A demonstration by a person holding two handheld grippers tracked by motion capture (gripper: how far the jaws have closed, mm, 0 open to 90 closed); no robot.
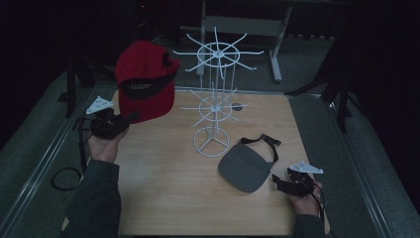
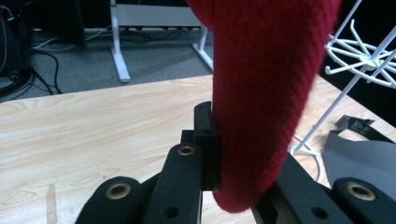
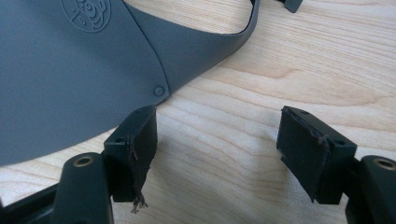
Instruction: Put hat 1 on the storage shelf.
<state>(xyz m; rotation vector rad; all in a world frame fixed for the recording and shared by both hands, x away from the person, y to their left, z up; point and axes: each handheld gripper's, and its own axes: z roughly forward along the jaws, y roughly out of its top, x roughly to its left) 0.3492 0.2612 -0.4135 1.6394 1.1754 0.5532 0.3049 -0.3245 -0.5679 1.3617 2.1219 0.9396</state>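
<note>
Above, high view: left gripper (image 1: 110, 123) at centre-left of frame, clamped on the brim of a red cap (image 1: 146, 79), which is held up off the wooden worktop (image 1: 163, 188) w/ its crown toward upper left. White wire rack (image 1: 215, 94) stands upright at frame centre, just right of the cap, its arms bare. Grey visor (image 1: 246, 166) lies flat on the worktop at lower right, strap curling toward the rack's base. Right gripper (image 1: 293, 182) rests at lower right, just beside the visor's edge.

Left gripper view: red knit brim (image 2: 266, 102) runs down frame centre and sits pinched between the black jaws; one pad (image 2: 208, 140) presses its left face. Rack arms (image 2: 359, 51) at upper right, visor (image 2: 359, 158) at lower right.

Right gripper view: jaws stand apart, nothing between them but bare worktop (image 3: 219, 154). Visor (image 3: 70, 79) fills upper left; left pad (image 3: 140, 144) sits at its edge, near a small rivet (image 3: 159, 90); contact unclear.
</note>
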